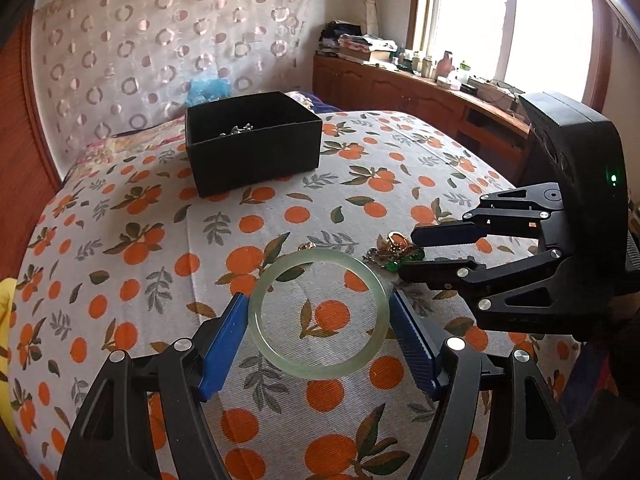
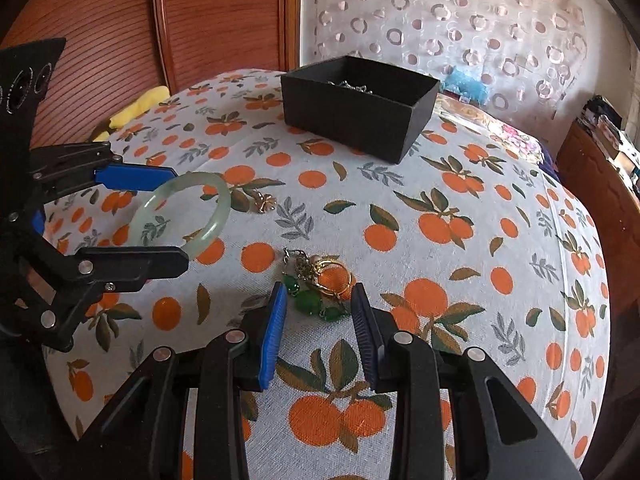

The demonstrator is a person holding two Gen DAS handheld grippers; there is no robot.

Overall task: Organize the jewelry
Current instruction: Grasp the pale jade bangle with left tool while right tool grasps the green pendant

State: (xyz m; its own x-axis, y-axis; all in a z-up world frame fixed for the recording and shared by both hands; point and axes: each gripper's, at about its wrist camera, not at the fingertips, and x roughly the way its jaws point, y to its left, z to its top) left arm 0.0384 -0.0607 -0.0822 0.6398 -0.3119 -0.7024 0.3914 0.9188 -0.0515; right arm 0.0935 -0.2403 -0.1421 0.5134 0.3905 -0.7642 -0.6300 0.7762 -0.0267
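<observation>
A pale green jade bangle (image 1: 318, 314) sits between the blue pads of my left gripper (image 1: 319, 305), which is shut on it just above the bedspread; it also shows in the right wrist view (image 2: 182, 210). My right gripper (image 2: 320, 300) is open, its fingers either side of a small heap of gold rings and green bead jewelry (image 2: 316, 282), also seen in the left wrist view (image 1: 394, 250). A small gold charm (image 2: 264, 202) lies between bangle and heap. A black open box (image 1: 254, 142) holding silver jewelry stands further back.
The bed carries an orange-print cover (image 1: 140, 240). A wooden headboard (image 2: 220, 20) and a patterned curtain (image 1: 160, 40) are behind the box. A cluttered wooden sideboard (image 1: 420, 80) runs under the window. A yellow cloth (image 2: 136, 108) lies at the bed's edge.
</observation>
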